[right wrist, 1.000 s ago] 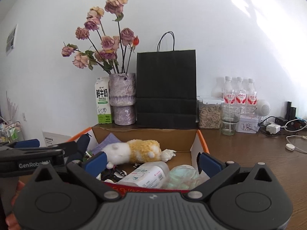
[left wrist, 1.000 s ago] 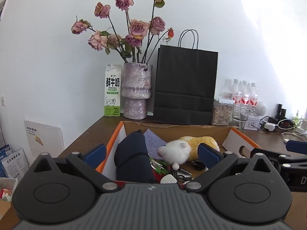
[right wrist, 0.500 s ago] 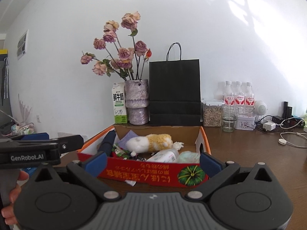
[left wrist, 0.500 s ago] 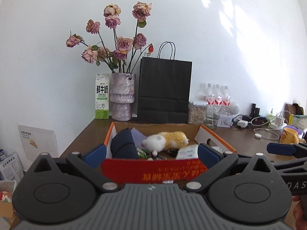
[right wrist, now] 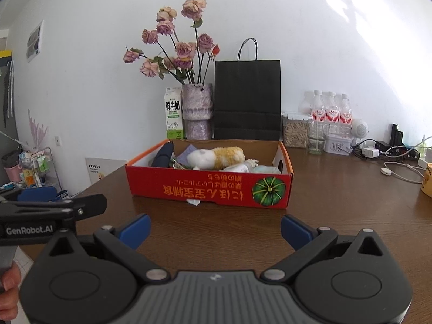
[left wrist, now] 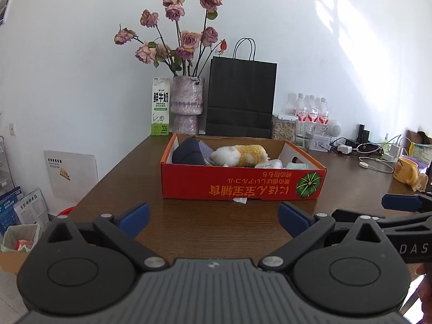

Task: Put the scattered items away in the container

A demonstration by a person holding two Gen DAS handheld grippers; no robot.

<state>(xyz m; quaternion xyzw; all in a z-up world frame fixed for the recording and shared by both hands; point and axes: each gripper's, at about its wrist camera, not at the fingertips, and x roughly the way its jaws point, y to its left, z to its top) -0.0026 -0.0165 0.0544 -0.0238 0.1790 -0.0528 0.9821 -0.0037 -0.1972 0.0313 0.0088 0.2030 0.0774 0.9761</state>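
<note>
A red cardboard box with a pumpkin print stands on the brown table. It holds a white-and-yellow plush toy, a dark blue bundle, a white bottle and a pale green packet. A scrap of white paper lies at the box's near foot. My left gripper and right gripper are both open and empty, held back from the box over the near table.
Behind the box stand a milk carton, a vase of dried roses, a black paper bag, a jar and water bottles. Chargers and cables and a yellow mug lie at the right. The table's edge runs along the left.
Both grippers have pulled back and away from the box, which now shows whole and farther off. Both stayed open and empty.
</note>
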